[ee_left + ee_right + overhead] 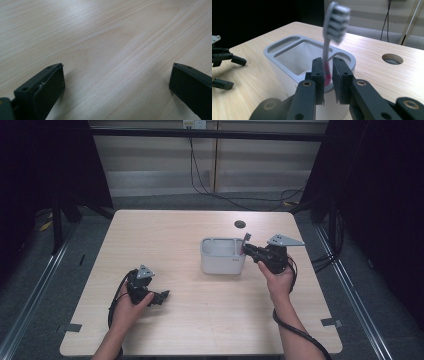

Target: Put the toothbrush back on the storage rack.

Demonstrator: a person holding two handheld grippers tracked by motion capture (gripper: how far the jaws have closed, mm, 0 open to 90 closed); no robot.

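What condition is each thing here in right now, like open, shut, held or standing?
Left tool: open, nothing between its jaws, low over the table.
Right tool: shut on the toothbrush.
Toothbrush: held upright, bristles up, at the holder's near edge.
Holder: standing upright on the table, its large compartment looks empty.

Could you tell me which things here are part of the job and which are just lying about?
In the job:
- toothbrush, clamped in the right hand-held gripper
- white holder with compartments

Just there:
- left hand-held gripper, open over bare table
- cable hole
- floor cables
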